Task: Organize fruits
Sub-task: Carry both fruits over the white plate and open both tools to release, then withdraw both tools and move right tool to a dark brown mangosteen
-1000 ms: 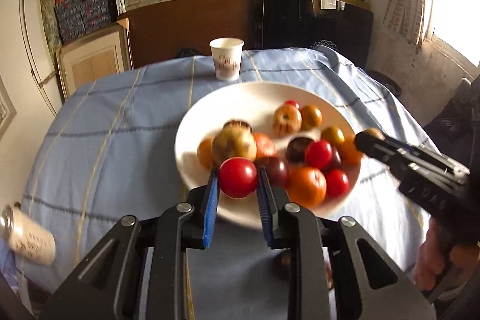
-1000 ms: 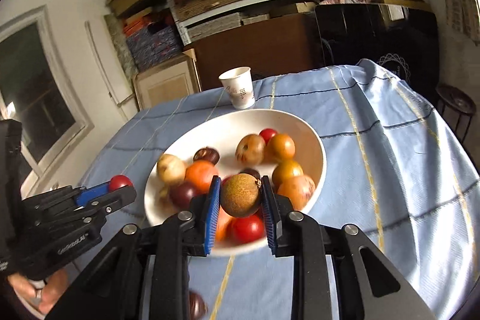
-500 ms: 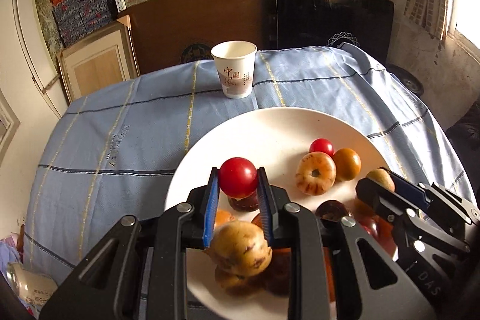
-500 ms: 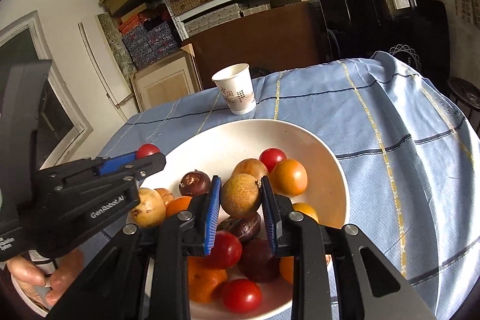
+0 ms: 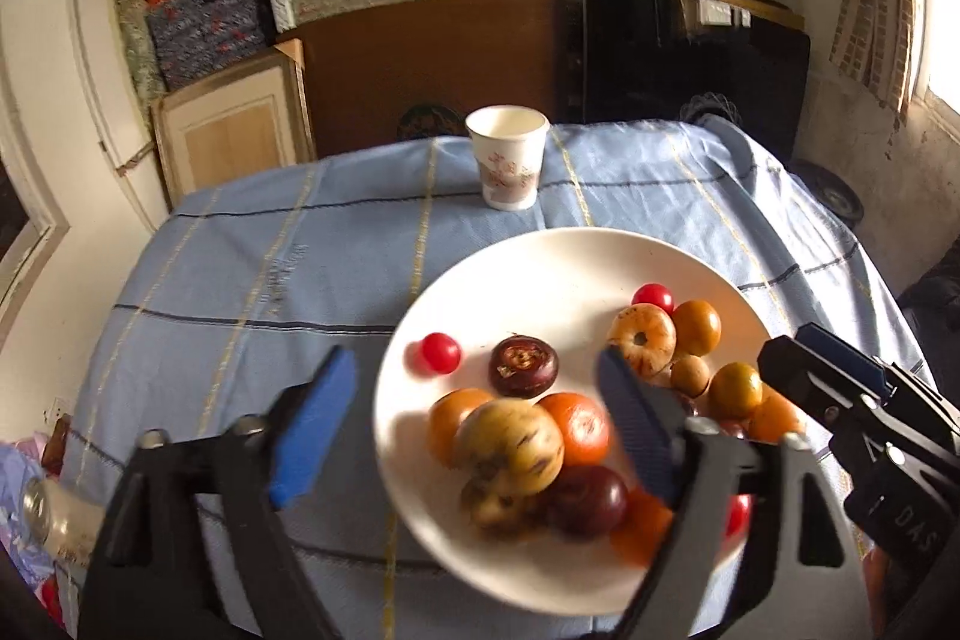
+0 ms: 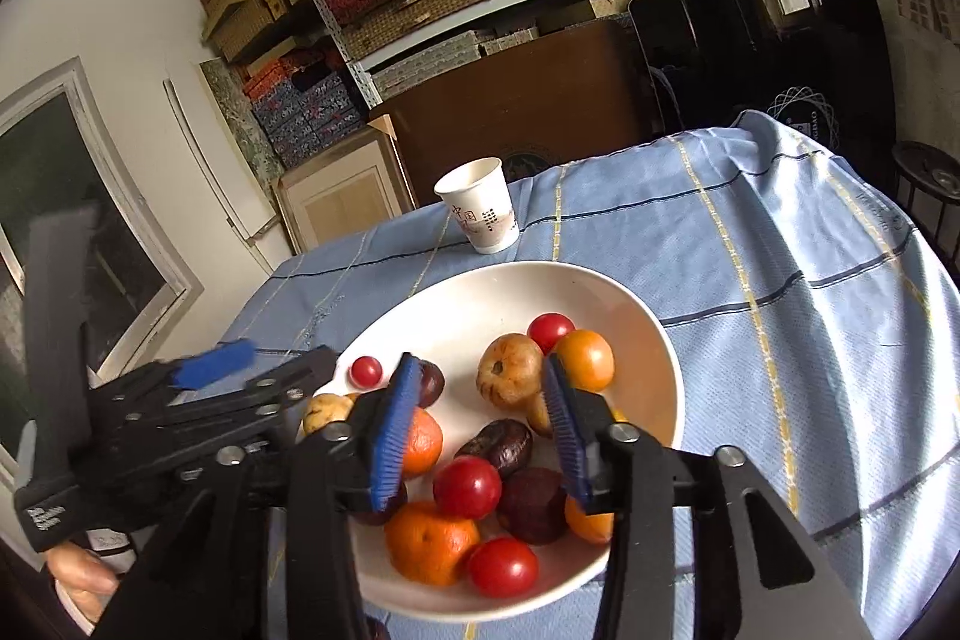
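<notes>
Both grippers spread wide, gripping nothing: left gripper [image 5: 474,424] and right gripper [image 6: 480,436], ribbed blue pads, over a glossy white bowl [image 6: 654,340] of round fruits [image 6: 468,487], one smooth red cherry tomato [image 5: 440,352] alone at bowl's 10 o'clock, paper cup [image 5: 507,157] at 12 on blue checked cloth [image 5: 252,268].

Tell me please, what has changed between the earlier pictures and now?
Both tongs have let go. The left tongs opened and dropped the small red tomato, which now lies alone on the left part of the white plate. The right tongs opened too and released the brown round fruit, now among the other fruits. The paper cup and the plate stayed on the blue tablecloth.
</notes>
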The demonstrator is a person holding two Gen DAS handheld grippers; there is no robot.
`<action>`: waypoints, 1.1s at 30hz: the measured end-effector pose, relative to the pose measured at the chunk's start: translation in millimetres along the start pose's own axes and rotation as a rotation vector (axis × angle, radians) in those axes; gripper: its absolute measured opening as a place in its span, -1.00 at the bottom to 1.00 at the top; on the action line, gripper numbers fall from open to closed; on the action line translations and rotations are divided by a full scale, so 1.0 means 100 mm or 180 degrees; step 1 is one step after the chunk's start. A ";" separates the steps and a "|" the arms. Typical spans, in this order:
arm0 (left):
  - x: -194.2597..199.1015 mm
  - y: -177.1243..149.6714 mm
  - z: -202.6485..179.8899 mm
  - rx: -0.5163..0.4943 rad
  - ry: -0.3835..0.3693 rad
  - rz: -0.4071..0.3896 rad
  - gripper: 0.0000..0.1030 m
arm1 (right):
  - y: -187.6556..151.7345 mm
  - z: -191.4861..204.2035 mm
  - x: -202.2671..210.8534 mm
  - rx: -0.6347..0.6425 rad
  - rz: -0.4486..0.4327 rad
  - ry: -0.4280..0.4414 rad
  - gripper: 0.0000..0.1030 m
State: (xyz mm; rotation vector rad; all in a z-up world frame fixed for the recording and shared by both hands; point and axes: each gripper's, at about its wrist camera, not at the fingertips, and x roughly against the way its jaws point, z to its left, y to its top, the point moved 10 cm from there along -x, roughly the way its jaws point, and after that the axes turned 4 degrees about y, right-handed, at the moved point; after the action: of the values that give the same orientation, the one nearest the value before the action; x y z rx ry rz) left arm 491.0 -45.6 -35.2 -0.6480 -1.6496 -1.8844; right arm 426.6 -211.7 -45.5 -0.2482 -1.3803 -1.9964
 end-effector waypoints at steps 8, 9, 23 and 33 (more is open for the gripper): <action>0.64 -0.58 0.40 0.0194 0.0125 -0.0190 0.90 | -0.34 0.27 0.42 0.0345 0.0055 -0.0159 0.66; 0.67 -0.67 0.43 0.0227 0.0119 -0.0184 0.90 | -0.42 0.28 0.45 0.0380 0.0083 -0.0181 0.73; 0.77 -1.51 0.60 0.0303 0.0215 -0.0060 0.90 | -1.30 0.50 0.72 0.1003 0.0231 -0.0468 0.85; 0.82 -1.60 0.73 0.0454 0.0143 0.0076 0.90 | -1.44 0.55 0.69 0.0869 0.0445 -0.0335 0.86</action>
State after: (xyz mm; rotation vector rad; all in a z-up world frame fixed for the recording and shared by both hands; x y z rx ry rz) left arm 322.3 35.1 -86.9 -0.5600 -1.7214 -1.7334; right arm 272.5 -163.9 -95.4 -0.3192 -1.6362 -1.6797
